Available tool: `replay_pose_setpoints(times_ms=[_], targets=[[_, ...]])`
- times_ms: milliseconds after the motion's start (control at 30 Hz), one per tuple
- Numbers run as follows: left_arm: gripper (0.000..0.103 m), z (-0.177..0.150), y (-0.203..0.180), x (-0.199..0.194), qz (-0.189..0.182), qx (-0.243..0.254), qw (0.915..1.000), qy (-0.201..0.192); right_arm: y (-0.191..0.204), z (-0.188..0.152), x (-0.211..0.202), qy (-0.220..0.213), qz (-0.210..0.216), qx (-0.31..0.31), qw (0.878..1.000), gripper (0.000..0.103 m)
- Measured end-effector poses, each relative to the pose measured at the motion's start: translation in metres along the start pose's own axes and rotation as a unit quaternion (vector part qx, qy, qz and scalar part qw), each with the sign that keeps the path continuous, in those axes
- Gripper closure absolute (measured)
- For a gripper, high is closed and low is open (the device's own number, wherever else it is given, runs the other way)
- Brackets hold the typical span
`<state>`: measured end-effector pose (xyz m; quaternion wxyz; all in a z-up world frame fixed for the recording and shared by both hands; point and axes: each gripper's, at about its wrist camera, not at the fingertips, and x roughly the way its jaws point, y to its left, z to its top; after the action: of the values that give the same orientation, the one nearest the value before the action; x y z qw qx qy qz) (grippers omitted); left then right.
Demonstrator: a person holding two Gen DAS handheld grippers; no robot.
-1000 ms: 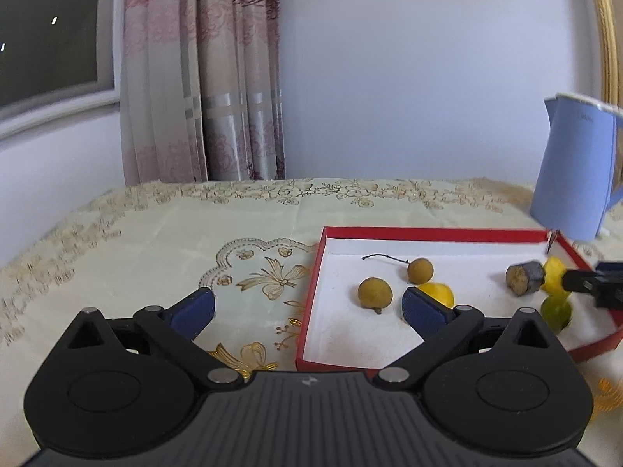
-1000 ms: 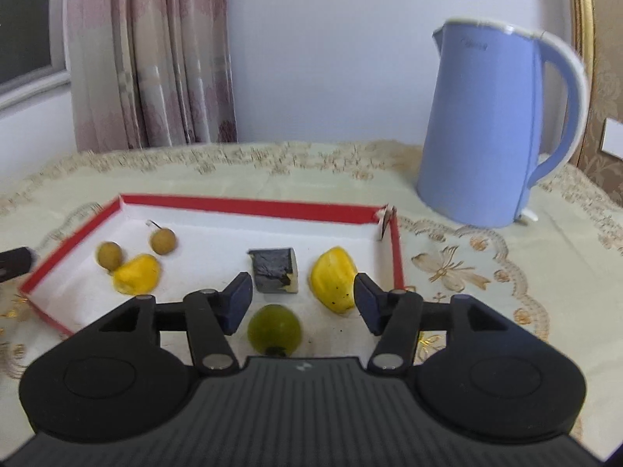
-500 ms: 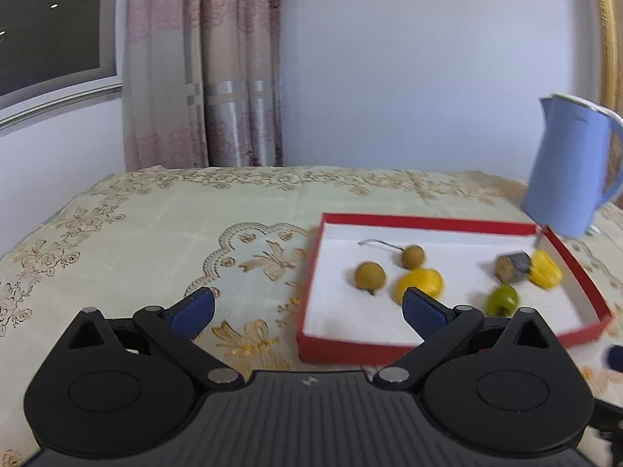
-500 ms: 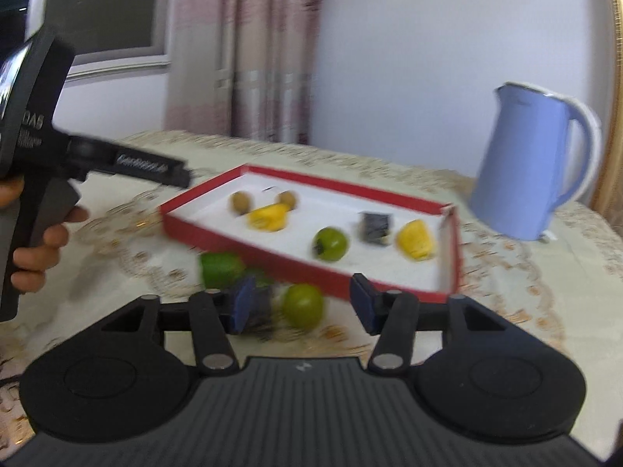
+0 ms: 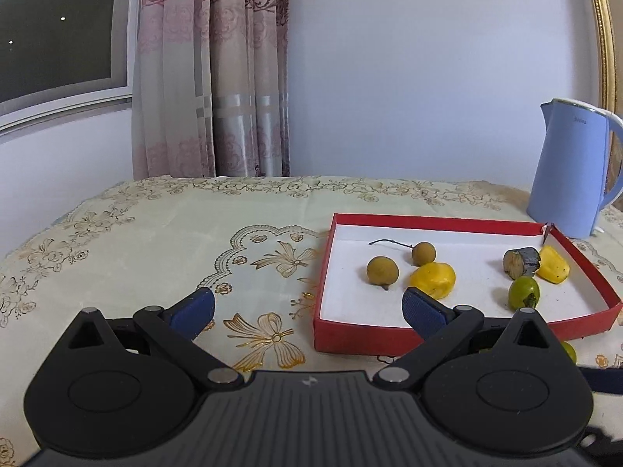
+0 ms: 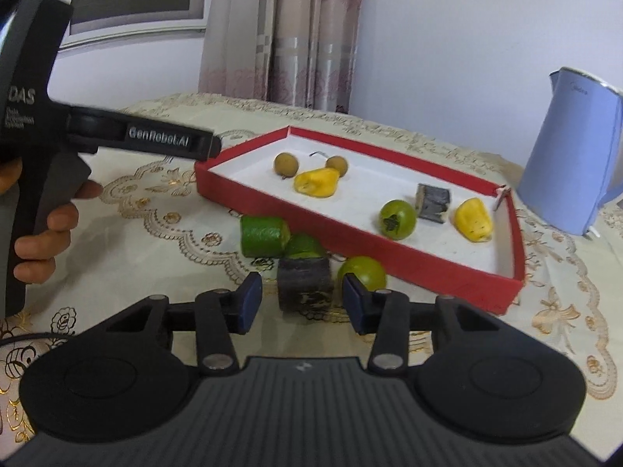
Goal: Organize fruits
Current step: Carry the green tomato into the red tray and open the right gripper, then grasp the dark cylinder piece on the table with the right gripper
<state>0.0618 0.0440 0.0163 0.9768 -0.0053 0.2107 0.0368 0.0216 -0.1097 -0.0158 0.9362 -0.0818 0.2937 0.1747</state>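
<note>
A red tray (image 6: 389, 247) (image 5: 358, 336) with a white floor holds two brown longans (image 6: 286, 164), two yellow fruit pieces (image 6: 316, 183), a green fruit (image 6: 398, 219) and a dark chunk (image 6: 433, 201). On the cloth in front of the tray lie a green cut piece (image 6: 263, 236), another green piece (image 6: 305, 245), a dark chunk (image 6: 305, 282) and a green round fruit (image 6: 364, 272). My right gripper (image 6: 300, 305) is open, its pads on either side of the dark chunk, not touching. My left gripper (image 5: 307, 309) is open and empty, left of the tray's near corner.
A blue kettle (image 6: 572, 155) (image 5: 570, 171) stands behind the tray's right end. The left gripper's handle and the hand on it (image 6: 50, 179) fill the left of the right wrist view. Curtain and window lie behind the embroidered tablecloth (image 5: 155, 241).
Both grippers have pulled back from the tray. The right one swung from over the tray to the loose fruit in front of it, and now brackets the dark chunk.
</note>
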Motion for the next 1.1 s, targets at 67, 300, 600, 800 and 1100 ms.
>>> replay_pose_setpoints(times_ms=[67,300,600,800,1100], targets=[[0.000,-0.001,-0.001,0.000,0.000,0.005,1.0000,0.000,0.003,0.000,0.001,0.001,-0.003,-0.007,1.000,0.059],[0.000,-0.003,-0.003,0.000,-0.013,0.005,0.9999,0.009,0.003,0.002,0.016,0.021,-0.007,-0.014,1.000,0.061],[0.000,-0.003,0.000,0.001,-0.016,0.001,0.9998,0.015,-0.002,0.000,0.011,0.018,-0.012,0.005,1.000,0.072],[0.000,-0.006,-0.007,-0.002,-0.058,0.018,0.9980,0.019,-0.010,-0.010,-0.020,0.000,-0.029,0.017,0.999,0.072],[0.000,-0.017,-0.028,-0.003,-0.137,0.057,0.9879,0.044,-0.043,-0.025,-0.036,-0.017,-0.045,0.080,0.996,0.072]])
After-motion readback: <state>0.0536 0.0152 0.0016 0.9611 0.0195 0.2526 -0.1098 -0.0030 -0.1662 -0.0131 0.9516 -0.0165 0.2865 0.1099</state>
